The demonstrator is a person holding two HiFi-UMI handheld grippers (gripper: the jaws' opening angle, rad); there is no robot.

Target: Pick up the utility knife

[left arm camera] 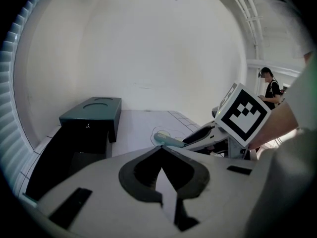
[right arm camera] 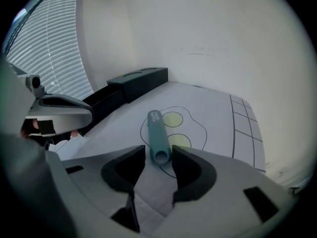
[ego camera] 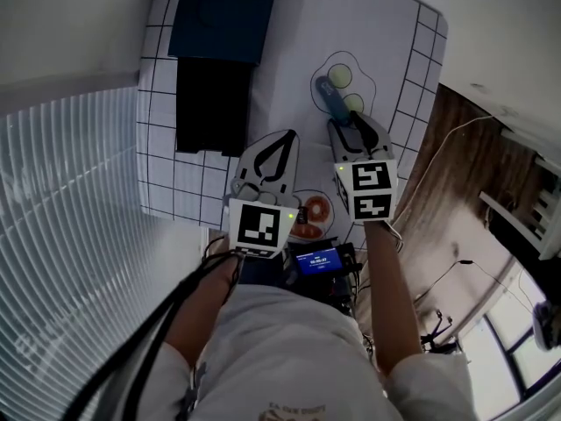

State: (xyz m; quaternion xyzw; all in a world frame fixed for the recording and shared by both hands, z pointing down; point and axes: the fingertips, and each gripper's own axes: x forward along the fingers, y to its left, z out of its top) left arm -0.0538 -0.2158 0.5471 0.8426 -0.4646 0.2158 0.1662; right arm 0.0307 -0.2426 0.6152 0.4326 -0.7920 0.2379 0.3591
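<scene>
The pick-up was not yet done. In the middle and upper part of the head view the white gridded mat (ego camera: 289, 51) carried a dark blue box (ego camera: 223, 11) at upper left and a black box (ego camera: 210, 103) just below it. The utility knife (ego camera: 333, 97) lay flat on the mat, inside a drawn outline (right arm camera: 194, 125), right of centre. By my reading the approach was finished, and the closing of the jaws and the lift remained.

The right forearm reached up from the lower right of the head view, and the right gripper (ego camera: 351, 121) pointed toward the top of the frame, low over the mat. In the right gripper view its jaws stood a little apart at lower centre, one on each side of the knife's near end (right arm camera: 161, 152). The right jaw looked to be touching it and the left jaw looked just clear, so nothing was clamped.

The left gripper (ego camera: 285, 139) hung just left of the right one, apart from the knife. Its jaws met tip to tip (left arm camera: 161, 150) with nothing between them.
</scene>
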